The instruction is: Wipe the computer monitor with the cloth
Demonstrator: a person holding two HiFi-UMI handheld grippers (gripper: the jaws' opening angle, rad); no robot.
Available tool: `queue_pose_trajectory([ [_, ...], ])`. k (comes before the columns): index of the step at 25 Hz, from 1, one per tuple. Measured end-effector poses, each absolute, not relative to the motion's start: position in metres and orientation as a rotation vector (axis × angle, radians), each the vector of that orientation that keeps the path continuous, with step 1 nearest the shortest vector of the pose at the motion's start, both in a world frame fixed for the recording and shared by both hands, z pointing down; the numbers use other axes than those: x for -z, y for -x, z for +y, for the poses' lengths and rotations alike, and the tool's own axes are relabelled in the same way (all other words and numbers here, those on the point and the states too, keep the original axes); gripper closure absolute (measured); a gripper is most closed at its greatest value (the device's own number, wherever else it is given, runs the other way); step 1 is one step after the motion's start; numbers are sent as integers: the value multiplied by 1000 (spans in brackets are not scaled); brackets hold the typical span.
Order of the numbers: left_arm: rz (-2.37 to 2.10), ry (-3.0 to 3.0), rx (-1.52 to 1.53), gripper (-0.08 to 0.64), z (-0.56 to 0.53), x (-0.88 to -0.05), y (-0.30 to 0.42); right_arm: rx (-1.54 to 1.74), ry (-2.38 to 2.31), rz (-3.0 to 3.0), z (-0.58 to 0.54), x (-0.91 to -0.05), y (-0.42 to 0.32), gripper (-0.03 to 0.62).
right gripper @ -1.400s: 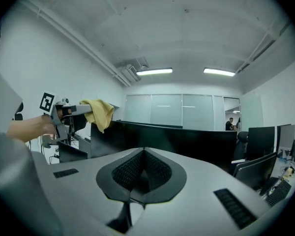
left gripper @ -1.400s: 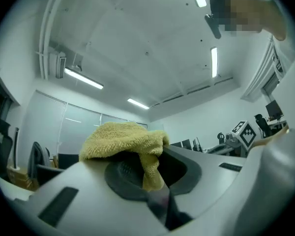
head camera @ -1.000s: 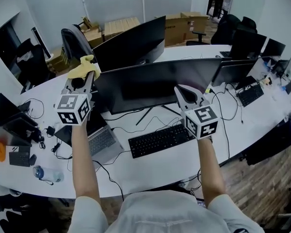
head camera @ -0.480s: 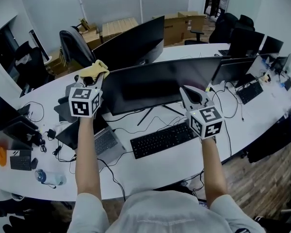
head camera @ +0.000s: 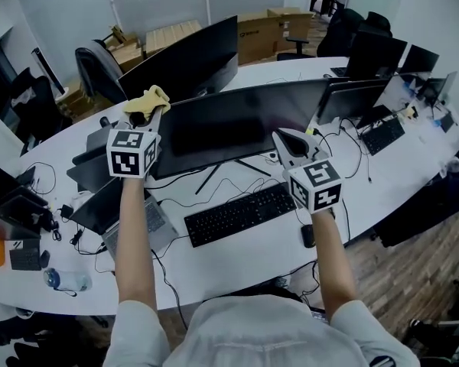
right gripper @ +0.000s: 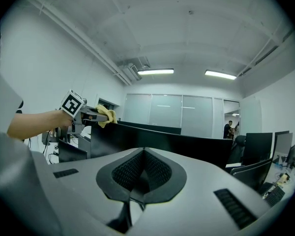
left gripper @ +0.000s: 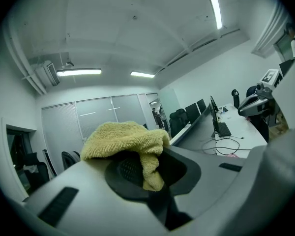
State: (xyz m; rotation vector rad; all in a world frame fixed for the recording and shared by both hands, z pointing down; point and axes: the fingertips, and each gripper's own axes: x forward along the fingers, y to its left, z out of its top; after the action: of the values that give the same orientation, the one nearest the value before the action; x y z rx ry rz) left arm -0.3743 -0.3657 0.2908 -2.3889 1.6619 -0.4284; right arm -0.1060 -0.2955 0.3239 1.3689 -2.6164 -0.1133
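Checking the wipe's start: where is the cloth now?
Head view, left side: the cloth is clamped in the left gripper, by the monitor's upper left corner.

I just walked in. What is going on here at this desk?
A person at a white desk holds a gripper in each hand. The left gripper is shut on a yellow cloth at the upper left corner of the wide monitor. The right gripper, shut and empty, hovers before the monitor's right side.
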Motion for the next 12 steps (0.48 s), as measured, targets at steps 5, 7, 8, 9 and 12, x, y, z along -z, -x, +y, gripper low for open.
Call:
queue_pose_trajectory([
  [5,1645,2392,463,502,-378,-290,332,102,-1396,-2591,-304,-324,65,565],
  [7,1638,2386,479,502,-382,-290,316,101,-1416,-2584,-308,-322,47,565],
  [8,1633,2384,488,502,-385,-290,308,103,-1425,-2582,-310,-320,39,565],
  [9,1629,2384,496,502,-387,-291,301,105,-1431,-2582,-312,-319,31,565],
  [12,1613,2388,519,502,-391,-292,277,106,-1433,-2590,-314,-318,11,565],
])
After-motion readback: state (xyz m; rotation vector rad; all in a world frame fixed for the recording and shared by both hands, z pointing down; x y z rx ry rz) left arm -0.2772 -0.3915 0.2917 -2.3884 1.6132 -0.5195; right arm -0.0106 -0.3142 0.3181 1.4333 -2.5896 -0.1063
